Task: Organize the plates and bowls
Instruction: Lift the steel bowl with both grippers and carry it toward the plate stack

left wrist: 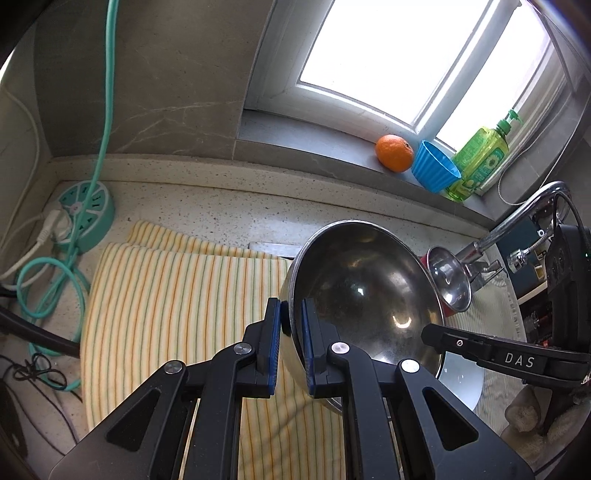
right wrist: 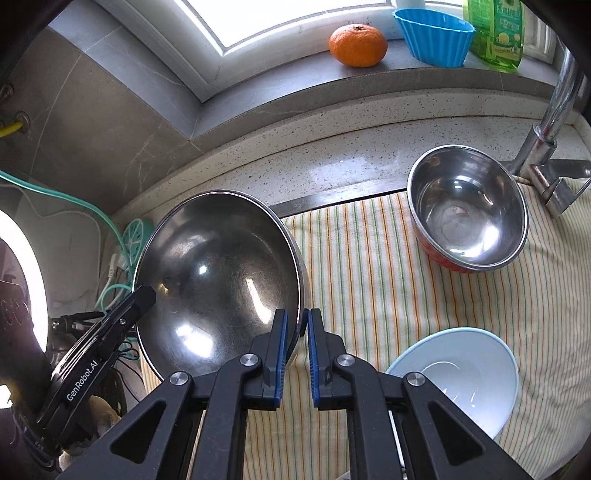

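A large steel bowl (left wrist: 365,291) is held tilted above the striped towel (left wrist: 177,295). My left gripper (left wrist: 291,314) is shut on its left rim. My right gripper (right wrist: 302,328) is shut on its right rim; the bowl (right wrist: 218,280) fills the left of the right wrist view. The right gripper also shows in the left wrist view (left wrist: 436,338), and the left gripper shows in the right wrist view (right wrist: 144,295). A smaller steel bowl with a red outside (right wrist: 465,210) stands on the towel (right wrist: 369,266) near the faucet. A pale blue bowl (right wrist: 458,376) lies on the towel at the front right.
A faucet (right wrist: 554,122) rises at the back right. On the window sill stand an orange (right wrist: 358,46), a blue ribbed cup (right wrist: 434,37) and a green soap bottle (right wrist: 496,33). A teal power strip (left wrist: 86,206) with cables sits at the left.
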{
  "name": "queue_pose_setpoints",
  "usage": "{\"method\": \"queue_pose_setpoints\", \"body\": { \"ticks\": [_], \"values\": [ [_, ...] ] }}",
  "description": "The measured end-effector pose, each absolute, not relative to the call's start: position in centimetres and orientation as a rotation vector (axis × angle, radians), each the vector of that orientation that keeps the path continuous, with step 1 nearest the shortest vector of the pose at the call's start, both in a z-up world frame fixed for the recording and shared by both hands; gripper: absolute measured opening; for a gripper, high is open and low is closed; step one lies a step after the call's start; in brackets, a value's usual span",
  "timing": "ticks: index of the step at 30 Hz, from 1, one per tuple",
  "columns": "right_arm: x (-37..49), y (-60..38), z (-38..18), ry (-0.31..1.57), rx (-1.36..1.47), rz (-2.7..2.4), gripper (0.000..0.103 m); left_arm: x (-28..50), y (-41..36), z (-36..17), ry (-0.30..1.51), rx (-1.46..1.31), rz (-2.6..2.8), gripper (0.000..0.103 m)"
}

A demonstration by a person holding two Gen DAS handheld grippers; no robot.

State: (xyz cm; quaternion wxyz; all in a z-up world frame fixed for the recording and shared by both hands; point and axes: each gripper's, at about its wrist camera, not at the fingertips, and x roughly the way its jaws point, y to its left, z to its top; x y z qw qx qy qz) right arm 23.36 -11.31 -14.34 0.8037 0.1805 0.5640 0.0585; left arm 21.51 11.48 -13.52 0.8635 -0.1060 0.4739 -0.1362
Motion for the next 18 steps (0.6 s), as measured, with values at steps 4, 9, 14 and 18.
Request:
{"method": "queue_pose_setpoints", "body": {
  "ticks": [4,9,14,18],
  "values": [
    [22.2,-10.5,-13.9,1.213,0.365,0.150,0.010,19.8,12.2,-13.2,0.988,-0.230,-0.267,0.009],
    [20.4,-9.4,-13.6,1.223,0.337,0.181,0.010,17.6,13.1,-13.3,0.990,-0.246,-0.240,0.009],
    [18.6,-8.3,-13.7,1.237,0.314,0.207,0.010,15.2,14.1,-13.3,0.989,-0.267,-0.214,0.009],
    [17.2,-7.2,-13.9,1.249,0.284,0.232,0.010,13.3,14.9,-13.3,0.990,-0.282,-0.188,0.009]
  ]
}}
